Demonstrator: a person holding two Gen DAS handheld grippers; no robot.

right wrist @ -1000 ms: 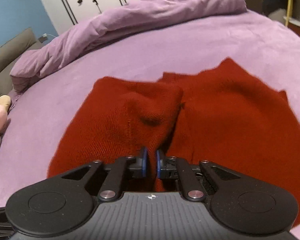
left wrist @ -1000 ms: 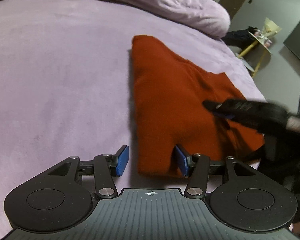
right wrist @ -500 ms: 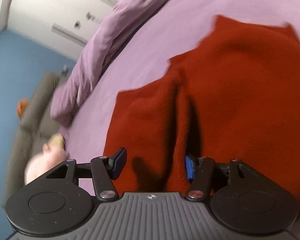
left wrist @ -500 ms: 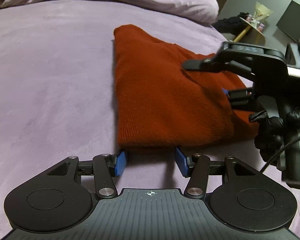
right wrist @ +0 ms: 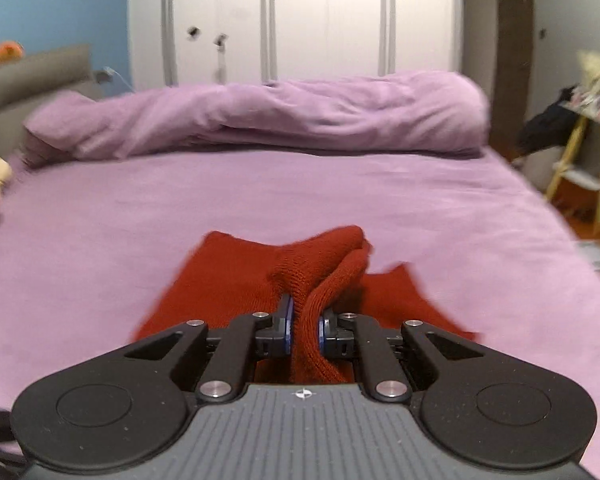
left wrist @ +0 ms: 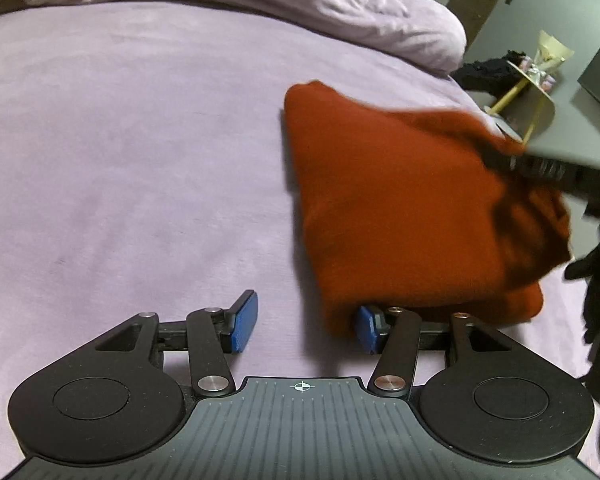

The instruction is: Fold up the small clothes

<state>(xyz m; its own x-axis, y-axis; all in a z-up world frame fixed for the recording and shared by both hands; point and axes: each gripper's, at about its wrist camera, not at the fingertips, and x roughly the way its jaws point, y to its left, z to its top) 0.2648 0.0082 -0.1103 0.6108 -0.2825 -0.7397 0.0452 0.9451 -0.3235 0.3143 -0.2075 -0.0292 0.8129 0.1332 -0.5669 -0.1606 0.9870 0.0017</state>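
Red knit garment (left wrist: 400, 208) lies toward the bed's (left wrist: 140, 140) right edge, long axis running away from the left gripper (left wrist: 306, 328), fingers apart at its near-left corner; right gripper (right wrist: 303, 330) pinches a raised fold, apparently mid-lift.

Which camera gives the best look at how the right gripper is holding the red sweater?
The right wrist view: the right gripper is shut on a raised fold of the red sweater, knit bunched between both pads. The left wrist view shows that gripper only as a blurred dark shape at the sweater's right edge.
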